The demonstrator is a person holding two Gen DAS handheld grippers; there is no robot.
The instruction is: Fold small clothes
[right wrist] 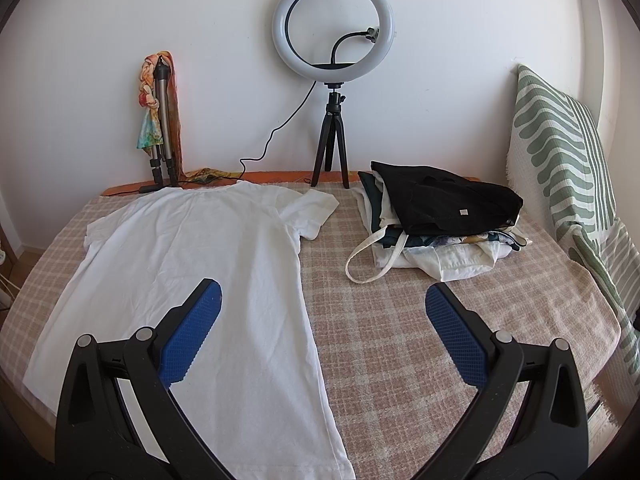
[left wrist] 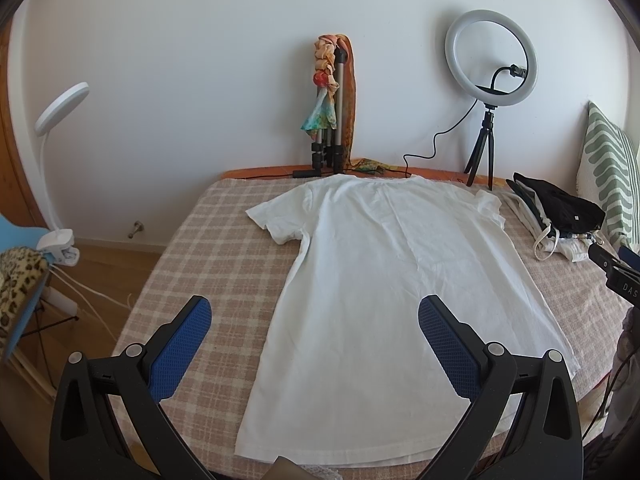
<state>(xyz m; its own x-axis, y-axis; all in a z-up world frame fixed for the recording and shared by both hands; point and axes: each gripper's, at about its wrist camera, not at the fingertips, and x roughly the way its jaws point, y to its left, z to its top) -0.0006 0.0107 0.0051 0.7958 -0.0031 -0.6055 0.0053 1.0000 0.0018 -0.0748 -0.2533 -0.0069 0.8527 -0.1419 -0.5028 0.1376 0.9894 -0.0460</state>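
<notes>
The white cotton short-sleeved T-shirt lies spread flat on the bed with the beige-and-cream checked cover, hem toward the bottom of both frames and neckline toward the white wall at the top. Its long axis runs from lower frame to upper frame, the sleeves sticking out to left and right. The cloth looks thin and soft, faintly creased, with a stitched hem at the bottom.

In the left wrist view the shirt fills the centre, and the left tool hangs above its lower left part, one blue ribbed pad over the checked cover and the other over the cloth. In the right wrist view the shirt sits in the left half of the frame, and the right tool straddles the shirt's right side edge. Both tools have their jaws wide apart and hold nothing. Each is about equally near its own side of the hem, so a two-handed fold seems likely, starting from the lower corners or side edges.

To the right of the shirt, apart from it, rests a pile of folded clothes topped by a black garment. Behind stand a white ring light on a black tripod and a folded silver tripod draped with a colourful scarf; a green-and-white patterned cushion leans at the right.
</notes>
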